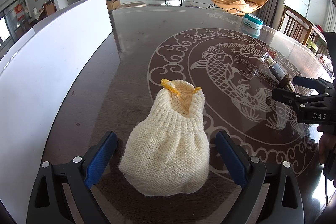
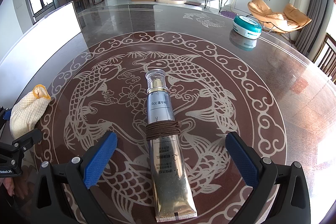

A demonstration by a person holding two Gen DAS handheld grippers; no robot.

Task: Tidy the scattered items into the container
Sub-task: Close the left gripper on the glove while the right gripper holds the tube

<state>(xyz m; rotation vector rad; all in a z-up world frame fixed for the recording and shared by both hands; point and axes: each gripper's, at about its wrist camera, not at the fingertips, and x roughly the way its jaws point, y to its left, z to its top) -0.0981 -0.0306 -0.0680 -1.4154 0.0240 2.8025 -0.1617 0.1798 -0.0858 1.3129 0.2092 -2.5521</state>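
A cream knitted pouch (image 1: 168,152) with a yellow-edged mouth lies on the dark table. It sits between the blue pads of my left gripper (image 1: 166,136), which is open and not pressing it. A silver and gold cosmetic tube (image 2: 166,133) with a clear cap and brown cord wound round it lies between the fingers of my right gripper (image 2: 171,138), also open. The white container (image 1: 52,60) stands along the left. The left wrist view shows the right gripper (image 1: 285,86) astride the tube (image 1: 277,71). At the left edge of the right wrist view is the pouch (image 2: 27,110).
A teal and white round jar (image 2: 247,26) rests near the table's far right edge; it is also in the left wrist view (image 1: 253,21). The glossy table (image 2: 210,49) bears a carp pattern. Wooden chairs (image 1: 298,24) stand beyond the right edge. A hand (image 1: 325,146) holds the right gripper.
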